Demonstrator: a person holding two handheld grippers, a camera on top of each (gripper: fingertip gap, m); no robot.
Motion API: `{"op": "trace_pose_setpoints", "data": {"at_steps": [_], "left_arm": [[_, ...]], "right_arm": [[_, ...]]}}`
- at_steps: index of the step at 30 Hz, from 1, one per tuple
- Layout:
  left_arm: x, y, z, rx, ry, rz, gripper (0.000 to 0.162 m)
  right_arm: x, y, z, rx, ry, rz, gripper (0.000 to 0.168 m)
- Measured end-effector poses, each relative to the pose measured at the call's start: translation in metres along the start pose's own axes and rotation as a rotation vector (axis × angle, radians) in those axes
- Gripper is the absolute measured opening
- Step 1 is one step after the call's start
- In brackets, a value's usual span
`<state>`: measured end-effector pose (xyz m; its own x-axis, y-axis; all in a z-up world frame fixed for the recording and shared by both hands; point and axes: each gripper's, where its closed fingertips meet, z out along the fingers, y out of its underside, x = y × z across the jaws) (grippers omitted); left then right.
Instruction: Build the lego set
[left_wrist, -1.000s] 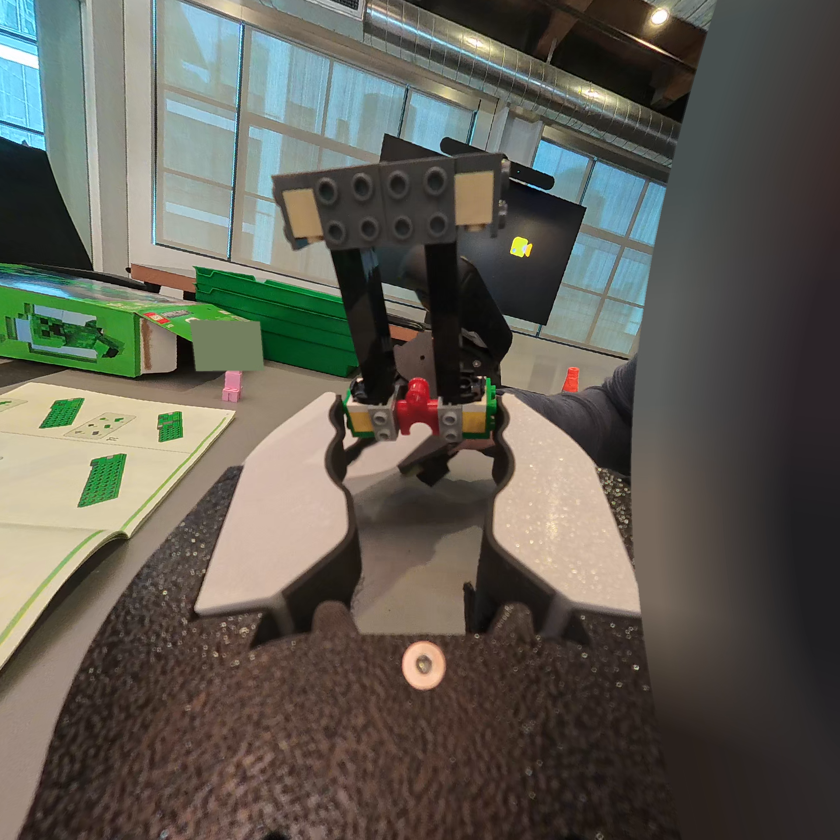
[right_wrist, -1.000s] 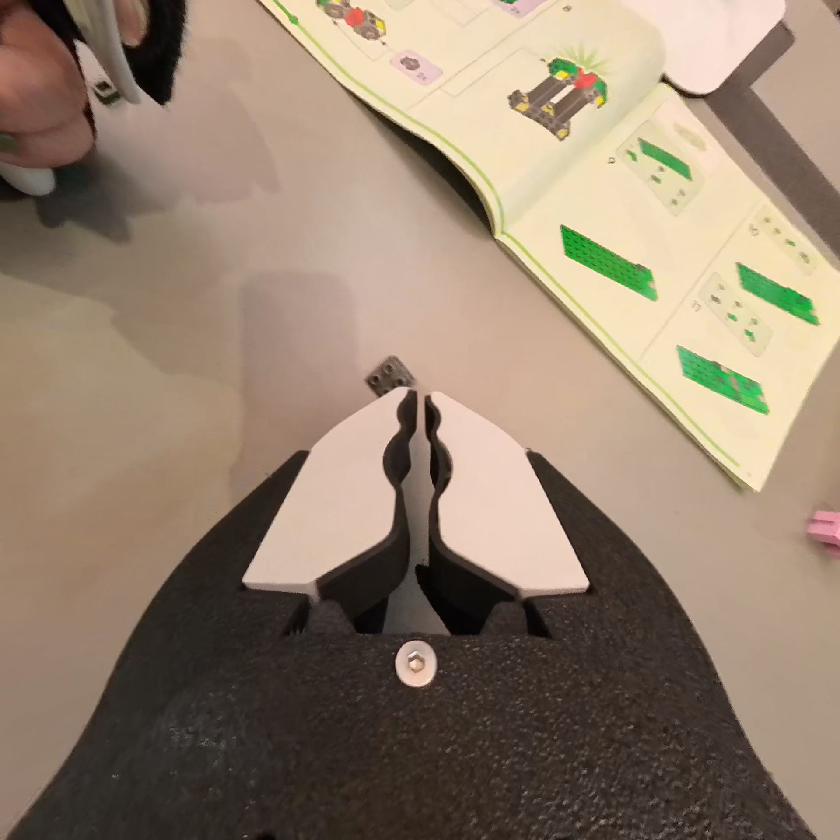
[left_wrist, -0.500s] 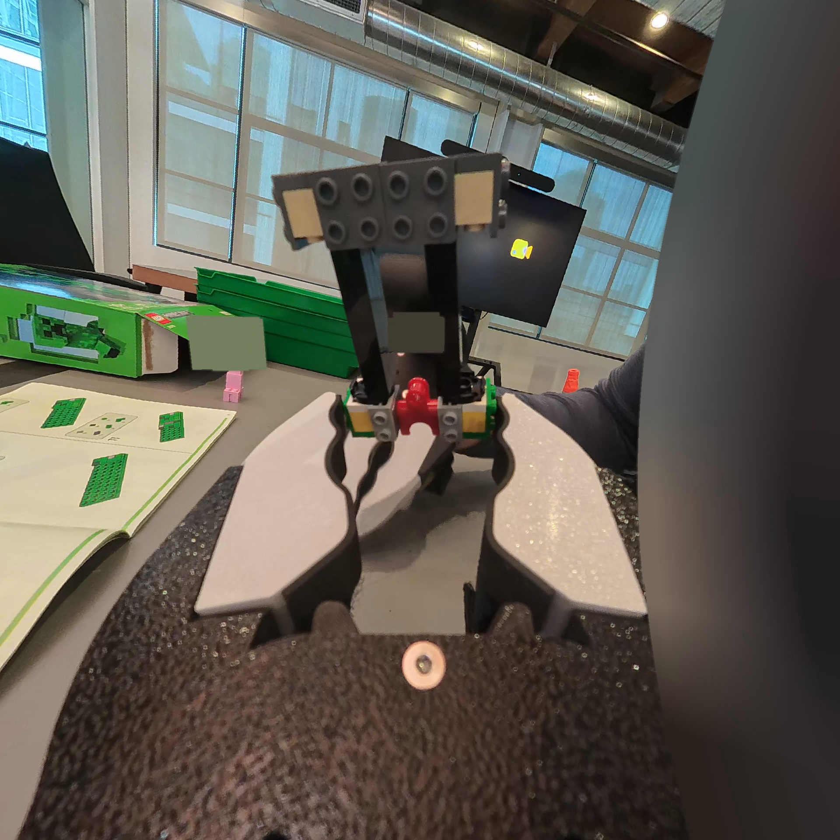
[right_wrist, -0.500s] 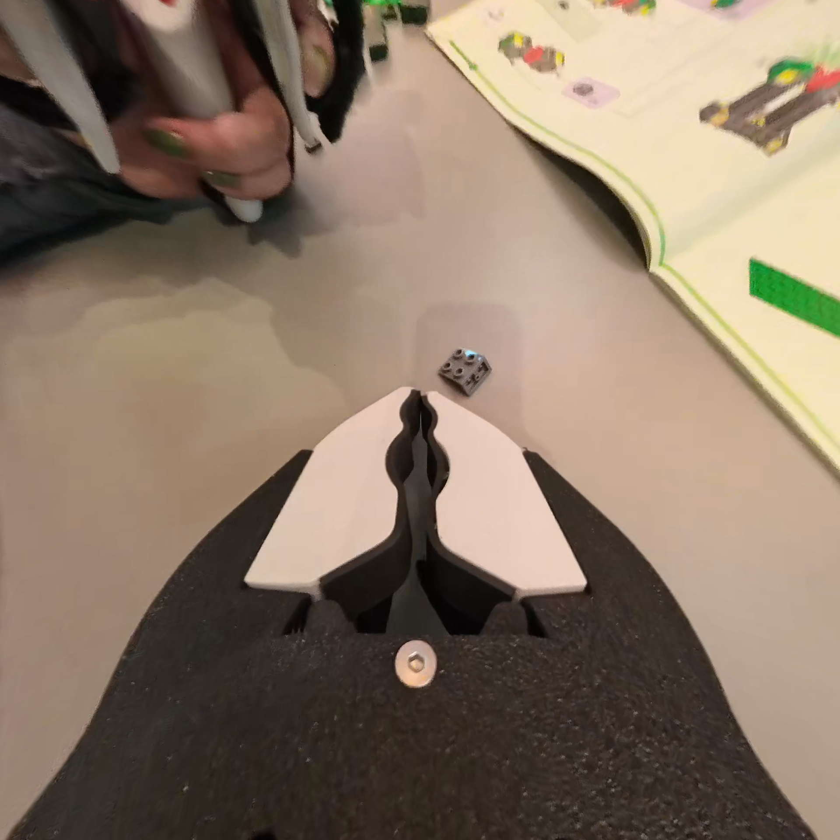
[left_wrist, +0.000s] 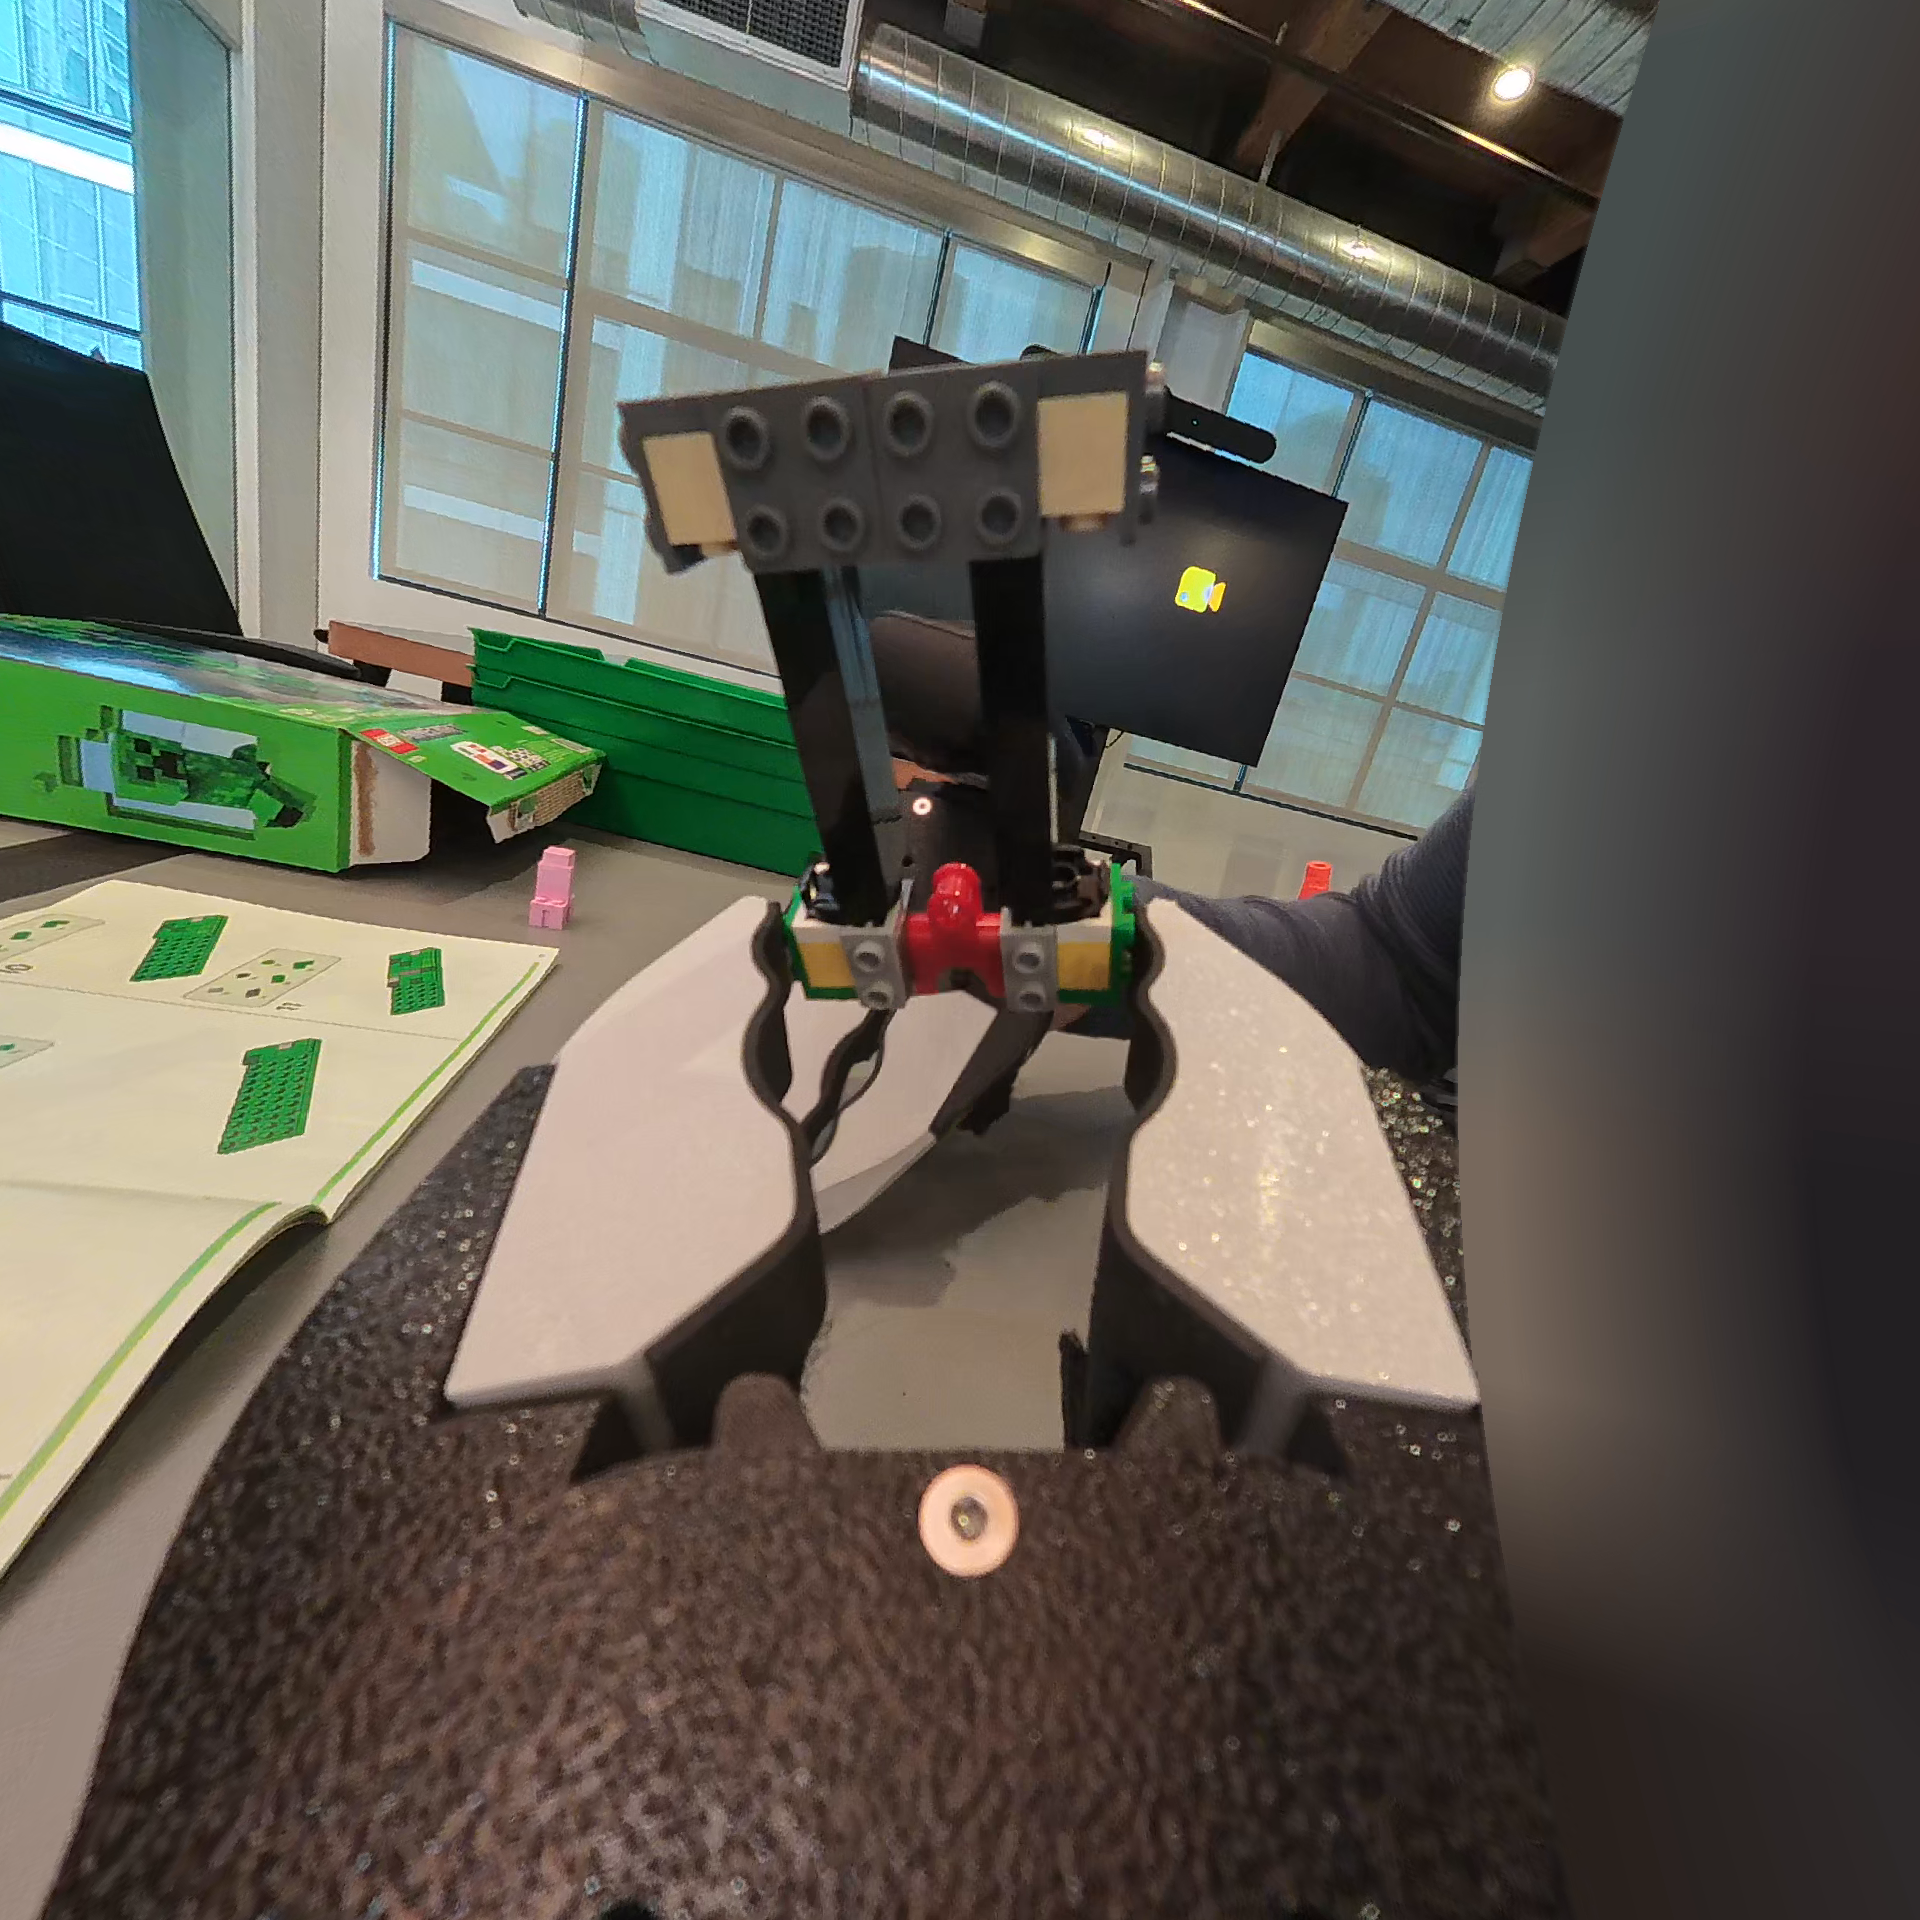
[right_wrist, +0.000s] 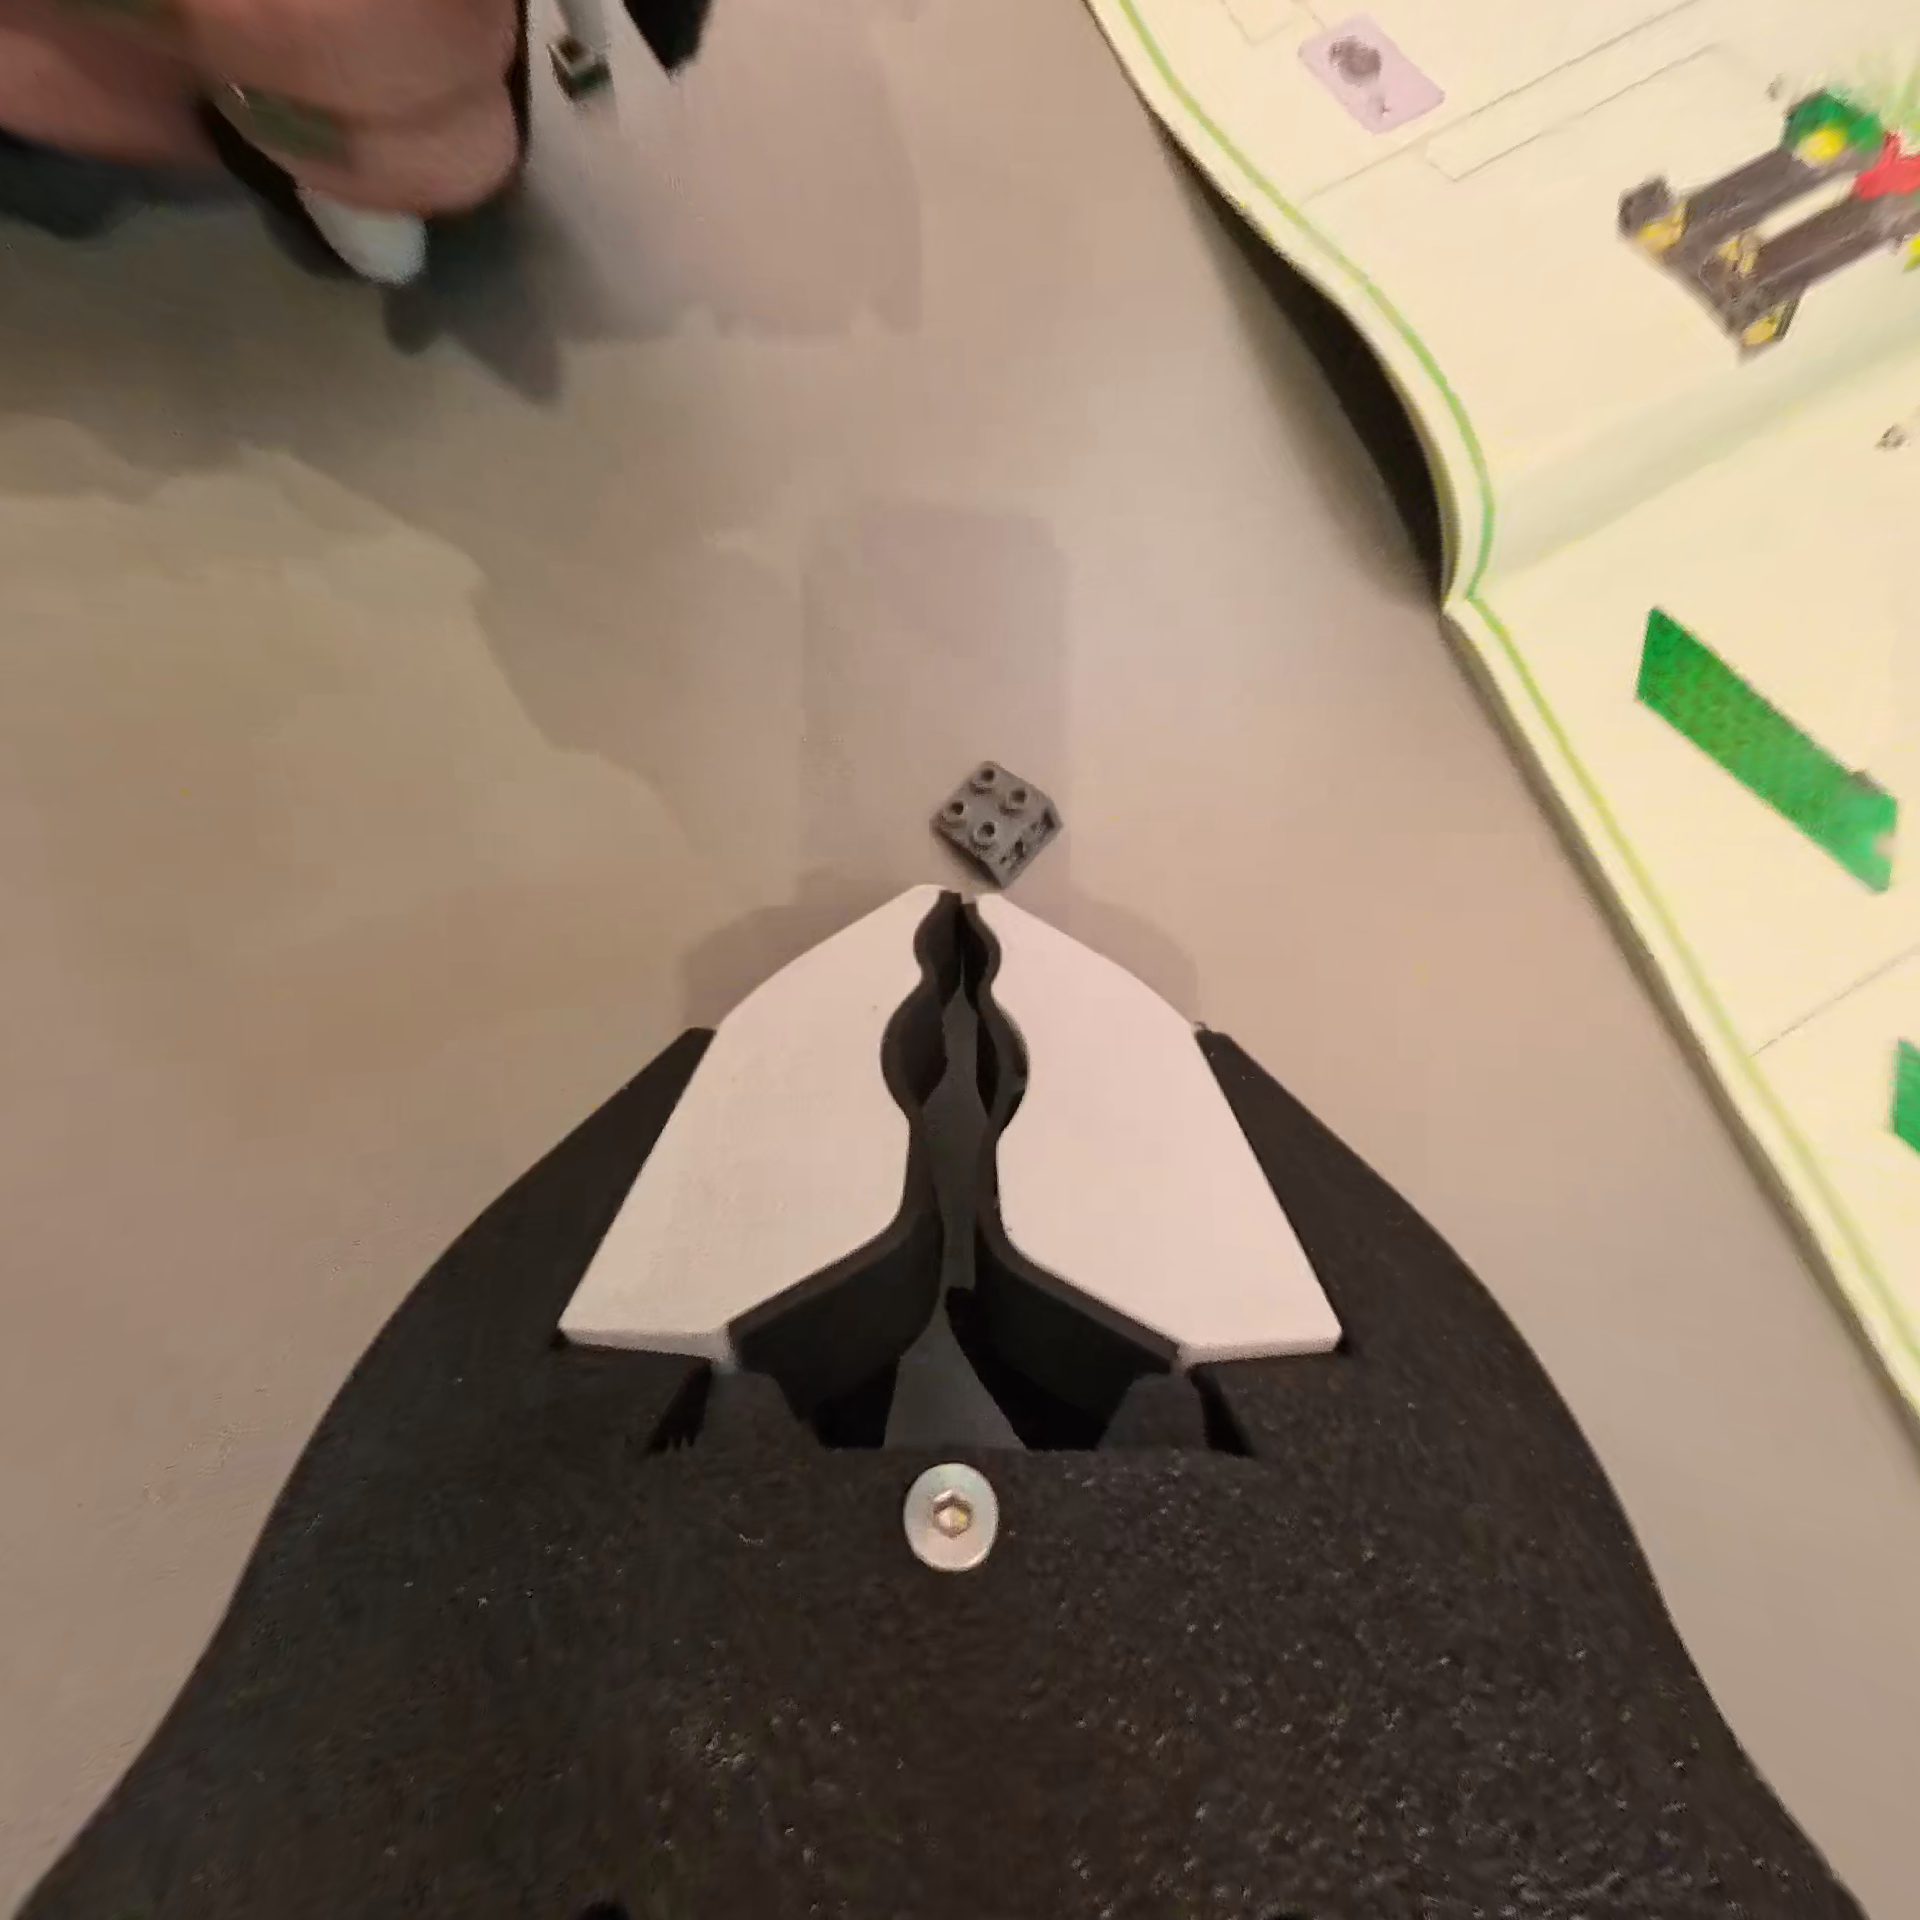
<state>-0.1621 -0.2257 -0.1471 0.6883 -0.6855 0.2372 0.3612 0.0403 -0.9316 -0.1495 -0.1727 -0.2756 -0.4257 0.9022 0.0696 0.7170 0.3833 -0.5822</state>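
My left gripper (left_wrist: 956, 951) is shut on the lego assembly (left_wrist: 914, 665). It grips the green, yellow, grey and red base, with two black columns rising to a dark grey studded plate with tan tiles. My right gripper (right_wrist: 958, 902) is shut and empty above the grey table. A small dark grey 2x2 brick (right_wrist: 994, 824) lies on the table just beyond its fingertips, apart from them. The right gripper also shows in the left wrist view (left_wrist: 883, 1081), low behind the assembly.
The open instruction booklet (left_wrist: 208, 1060) lies to the left, and shows in the right wrist view (right_wrist: 1662, 416) at the right. A green set box (left_wrist: 208, 758), green bins (left_wrist: 665, 748) and a small pink piece (left_wrist: 552, 886) sit behind. A hand (right_wrist: 343, 114) holds the left gripper at top left. My right fingertips sit around 15 cm from my left ones.
The right gripper has drawn back from the small grey brick, which now lies fully in view ahead of its tips. The left gripper still holds the assembly in place.
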Motion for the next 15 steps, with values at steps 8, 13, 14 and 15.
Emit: {"op": "trace_pose_setpoints", "data": {"at_steps": [8,13,14,15], "left_arm": [[-0.002,-0.004,-0.002,0.018,-0.022,0.019,0.062],[-0.007,-0.008,-0.008,0.037,-0.064,0.052,0.062],[-0.008,-0.009,-0.008,0.039,-0.067,0.053,0.062],[-0.008,-0.009,-0.009,0.041,-0.069,0.054,0.062]], "right_arm": [[0.031,-0.021,0.002,0.105,0.291,0.043,0.0],[0.017,-0.03,0.0,0.272,0.251,0.376,0.038],[0.019,-0.03,0.003,0.28,0.273,0.408,0.051],[0.019,-0.029,0.007,0.263,0.296,0.418,0.058]]}}
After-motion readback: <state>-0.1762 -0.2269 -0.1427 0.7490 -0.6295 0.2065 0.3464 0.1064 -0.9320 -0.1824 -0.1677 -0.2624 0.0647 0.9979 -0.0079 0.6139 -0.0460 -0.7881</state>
